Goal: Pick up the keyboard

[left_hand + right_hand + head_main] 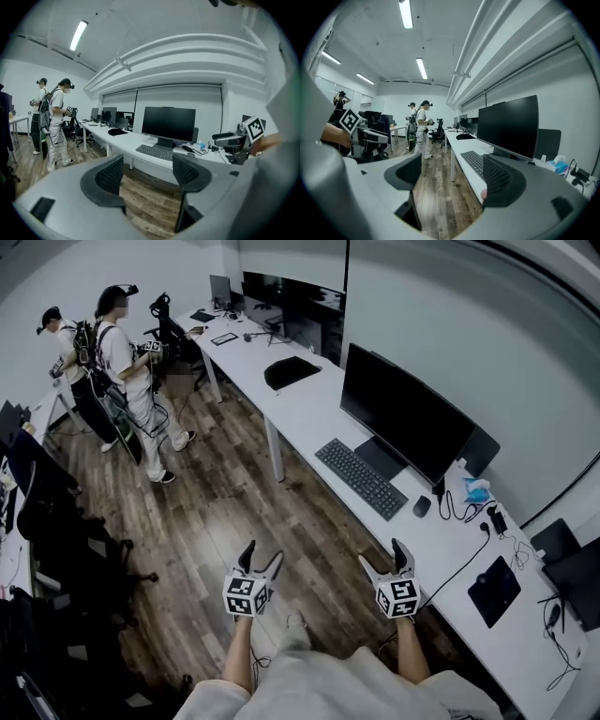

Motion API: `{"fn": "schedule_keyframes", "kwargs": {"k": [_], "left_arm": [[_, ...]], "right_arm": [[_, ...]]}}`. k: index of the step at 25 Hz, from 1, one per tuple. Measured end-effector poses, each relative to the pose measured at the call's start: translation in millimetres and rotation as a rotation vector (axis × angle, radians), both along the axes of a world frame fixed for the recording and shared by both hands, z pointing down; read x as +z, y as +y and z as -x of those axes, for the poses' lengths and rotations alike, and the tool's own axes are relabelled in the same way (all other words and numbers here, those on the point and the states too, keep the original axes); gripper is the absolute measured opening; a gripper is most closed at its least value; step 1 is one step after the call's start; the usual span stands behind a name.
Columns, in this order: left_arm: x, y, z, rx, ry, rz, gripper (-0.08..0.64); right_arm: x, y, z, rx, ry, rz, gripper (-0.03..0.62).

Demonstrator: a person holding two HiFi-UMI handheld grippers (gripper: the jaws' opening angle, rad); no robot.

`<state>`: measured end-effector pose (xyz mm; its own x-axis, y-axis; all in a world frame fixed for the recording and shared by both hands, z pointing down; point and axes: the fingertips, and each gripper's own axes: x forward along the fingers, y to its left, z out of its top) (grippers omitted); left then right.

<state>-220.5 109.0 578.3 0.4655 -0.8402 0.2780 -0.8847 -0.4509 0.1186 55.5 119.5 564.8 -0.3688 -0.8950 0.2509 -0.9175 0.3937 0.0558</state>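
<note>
A dark grey keyboard (pixel 361 477) lies on the long white desk (pixel 309 409) in front of a black monitor (pixel 405 413). It also shows in the left gripper view as the keyboard (pixel 154 152) and in the right gripper view as the keyboard (pixel 474 161). My left gripper (pixel 260 564) is held over the wooden floor, well short of the desk, open and empty. My right gripper (pixel 384 559) hovers near the desk's front edge, below the keyboard, also open with nothing between its jaws.
A black mouse (pixel 422 506), cables, a tissue pack (pixel 476 490) and a mouse pad (pixel 493 591) lie on the desk to the right. A dark bag (pixel 290 371) rests further along. Two people (pixel 131 381) stand at far left among office chairs (pixel 56 549).
</note>
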Motion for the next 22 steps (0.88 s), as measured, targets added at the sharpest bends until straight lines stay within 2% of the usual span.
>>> {"fn": "schedule_keyframes", "kwargs": {"k": [12, 22], "left_arm": [[-5, -130, 44, 0.025, 0.002, -0.008, 0.308], [0, -187, 67, 0.047, 0.002, -0.006, 0.308]], "right_arm": [[-7, -125, 42, 0.036, 0.002, -0.01, 0.405], [1, -173, 65, 0.059, 0.014, 0.004, 0.403]]}}
